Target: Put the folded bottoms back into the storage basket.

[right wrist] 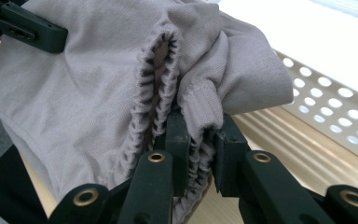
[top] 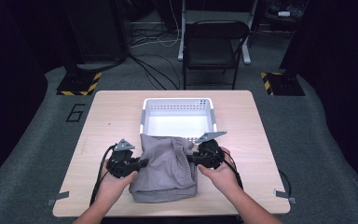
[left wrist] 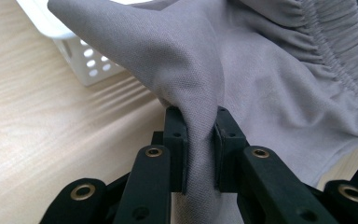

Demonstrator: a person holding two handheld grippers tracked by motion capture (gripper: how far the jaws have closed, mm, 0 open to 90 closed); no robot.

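A grey cloth garment [top: 165, 170] with an elastic waistband lies folded on the wooden table [top: 112, 116], its top edge lifted toward a white perforated basket [top: 177, 106]. My left gripper [top: 142, 163] is shut on the garment's left side; its pads pinch a fold of grey fabric [left wrist: 200, 154]. My right gripper [top: 189, 158] is shut on the garment's right side, its pads clamping the gathered waistband [right wrist: 198, 140]. The raised cloth [left wrist: 261, 70] hangs between the two grippers. The basket's holed wall [right wrist: 326, 112] stands just beyond the cloth.
The basket [left wrist: 81, 56] sits at the table's middle back and looks empty. A black folding chair [top: 212, 46] stands behind the table, with cables on the floor. Bare wood [top: 251, 126] lies to either side of the garment.
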